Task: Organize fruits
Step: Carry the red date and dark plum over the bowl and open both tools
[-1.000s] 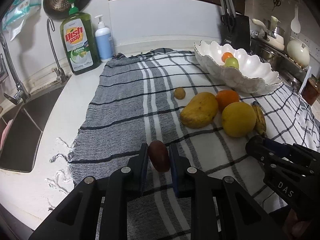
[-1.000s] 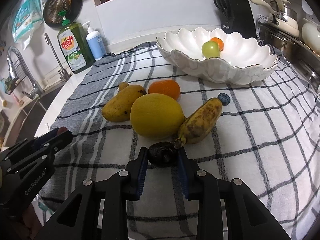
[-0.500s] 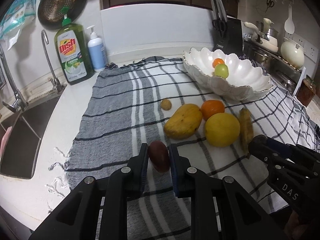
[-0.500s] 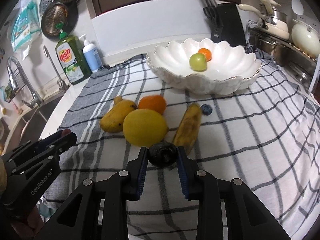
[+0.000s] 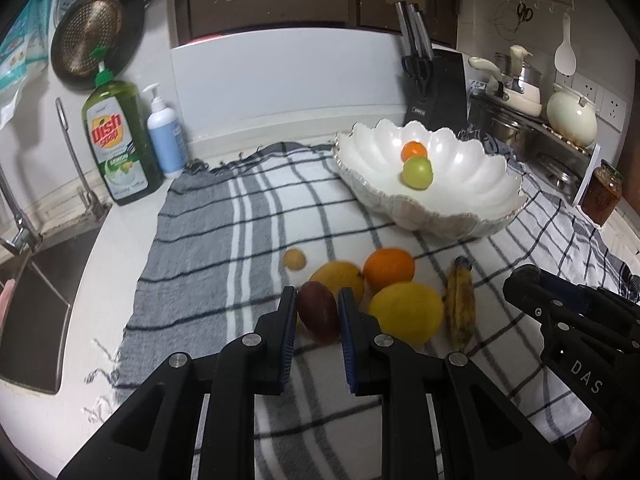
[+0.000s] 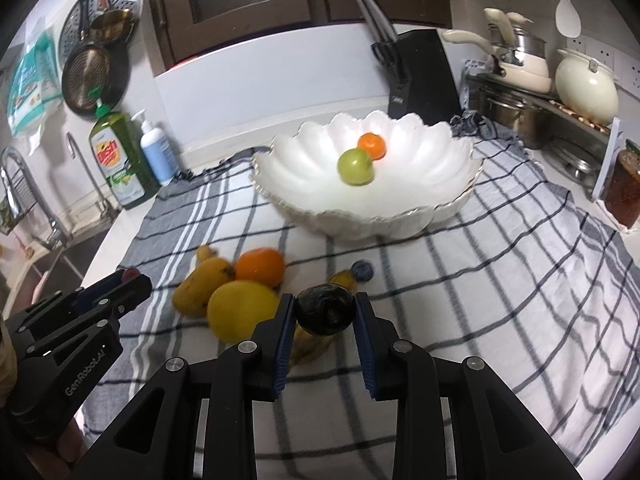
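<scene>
My left gripper (image 5: 317,314) clenched a smooth, firm reddish plum (image 5: 318,312) across its middle; my right gripper (image 6: 324,316) pinched a soft, bruisable dark fruit (image 6: 325,315) by its sides.

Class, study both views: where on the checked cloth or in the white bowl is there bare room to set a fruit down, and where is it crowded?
Free: most of the white bowl, beside the green fruit and small orange; the checked cloth right of the banana; the grey stretch toward the dish soap. Crowded: the cluster of mango, orange and yellow fruit.
</scene>
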